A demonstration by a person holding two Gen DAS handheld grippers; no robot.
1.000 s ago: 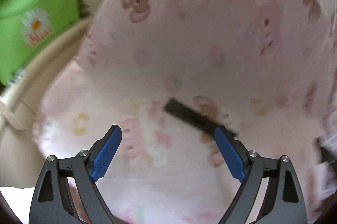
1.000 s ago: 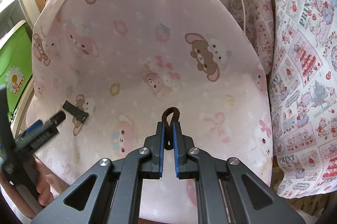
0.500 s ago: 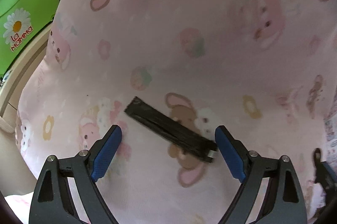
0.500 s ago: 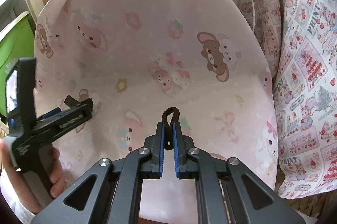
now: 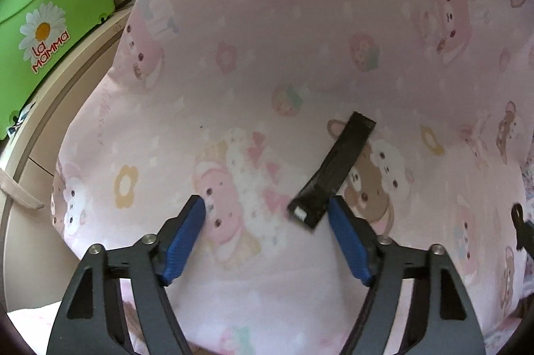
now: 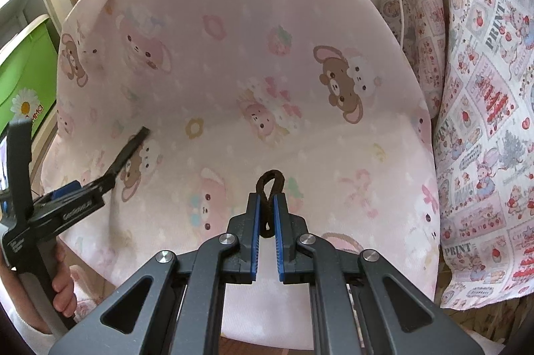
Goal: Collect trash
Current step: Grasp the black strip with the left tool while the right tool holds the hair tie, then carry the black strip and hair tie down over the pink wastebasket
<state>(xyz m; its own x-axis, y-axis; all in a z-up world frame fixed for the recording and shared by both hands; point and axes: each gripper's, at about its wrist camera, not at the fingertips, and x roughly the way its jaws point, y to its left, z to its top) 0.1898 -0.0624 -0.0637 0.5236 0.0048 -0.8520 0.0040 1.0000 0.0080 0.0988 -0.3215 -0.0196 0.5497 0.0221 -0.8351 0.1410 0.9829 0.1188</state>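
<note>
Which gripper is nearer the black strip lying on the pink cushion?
Left. The left gripper is open right at the black strip, whose near end lies by its right finger. The right gripper sits off to the side, shut on a brown hair tie.

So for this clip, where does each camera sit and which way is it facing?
Left wrist: on the left gripper, looking along its open fingers at a black wrapper strip on the pink bear-print sheet.
Right wrist: on the right gripper, shut on a brown hair tie; the person's left hand shows.
Shared: strip, sheet, green bin.
</note>
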